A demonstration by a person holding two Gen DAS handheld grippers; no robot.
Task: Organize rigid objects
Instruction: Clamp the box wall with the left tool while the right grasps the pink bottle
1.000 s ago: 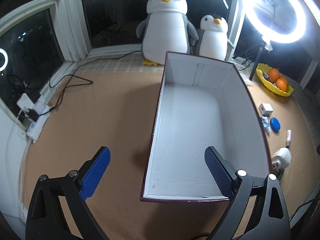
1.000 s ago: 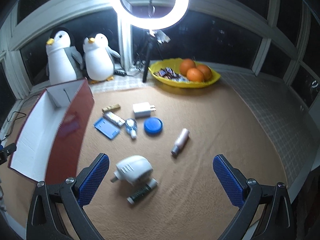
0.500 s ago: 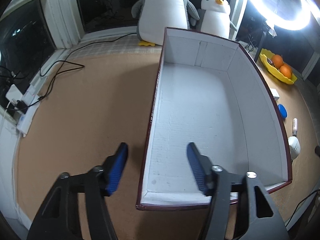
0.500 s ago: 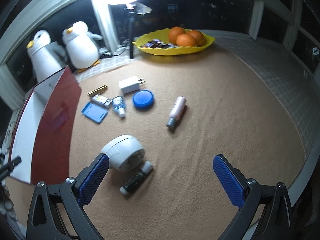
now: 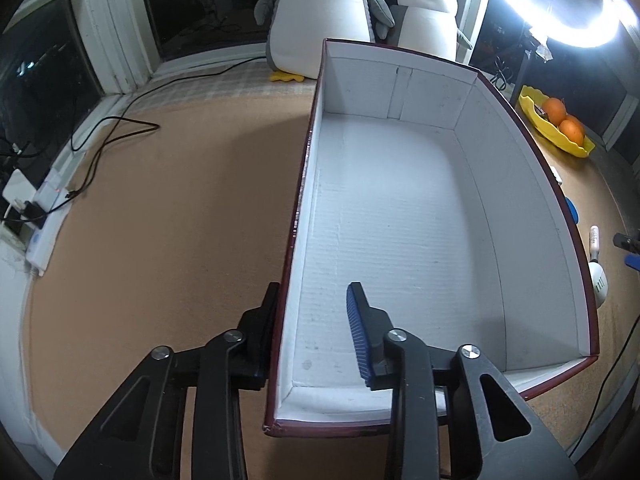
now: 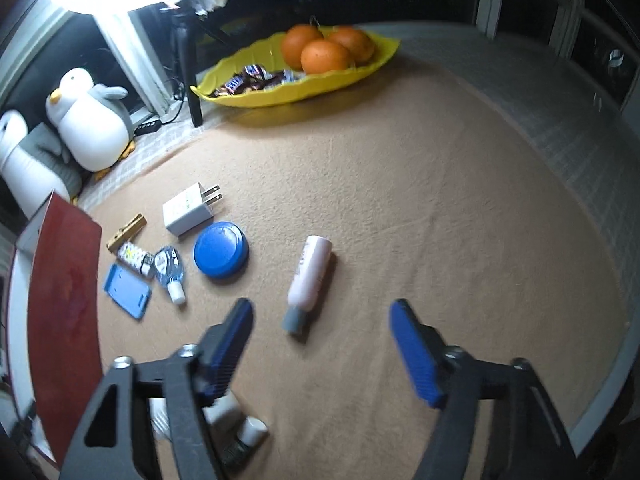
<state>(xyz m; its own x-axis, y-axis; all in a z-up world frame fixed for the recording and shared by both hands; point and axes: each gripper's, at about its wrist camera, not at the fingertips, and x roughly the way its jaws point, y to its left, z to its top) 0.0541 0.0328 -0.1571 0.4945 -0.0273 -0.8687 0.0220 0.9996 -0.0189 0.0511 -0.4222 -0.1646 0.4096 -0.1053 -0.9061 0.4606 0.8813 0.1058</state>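
Two claws: left gripper (image 5: 316, 308) straddles the box (image 5: 400, 220) left wall, outer finger against the red outside, blue pad inside with a gap to the wall; jaws closing, not yet pressing.
Right gripper (image 6: 322, 334): jaws apart and closing, nothing gripped; the bottle (image 6: 310, 280) lies just beyond the tips, between their lines, grey cap nearest.
Hidden: a white rounded thing and a dark tube (image 6: 240, 440) sit under the right gripper's left finger, mostly covered and blurred; I cannot tell what they are.
Cut off: big penguin (image 5: 320, 16) loses its head at the top edge; ring light (image 5: 560, 12) is only an arc.
Hard to read: small print on the blister pack (image 6: 134, 256) and the little clear bottle (image 6: 170, 270).
Box: far left in the right view, red glossy outside, white ribbed cardboard inside, open top.
Loose things, left to right: blue card (image 6: 128, 290), wooden peg (image 6: 126, 233), white charger (image 6: 188, 212) with two prongs, round blue lid (image 6: 220, 249), pink bottle.
Open room: bare tan mat (image 6: 440, 240) right of the bottle up to the tiled border; bare mat left of the box up to a black cable (image 5: 120, 124).
Far edge: yellow leaf-shaped dish (image 6: 340, 80) with oranges (image 6: 326, 56) and wrapped sweets.
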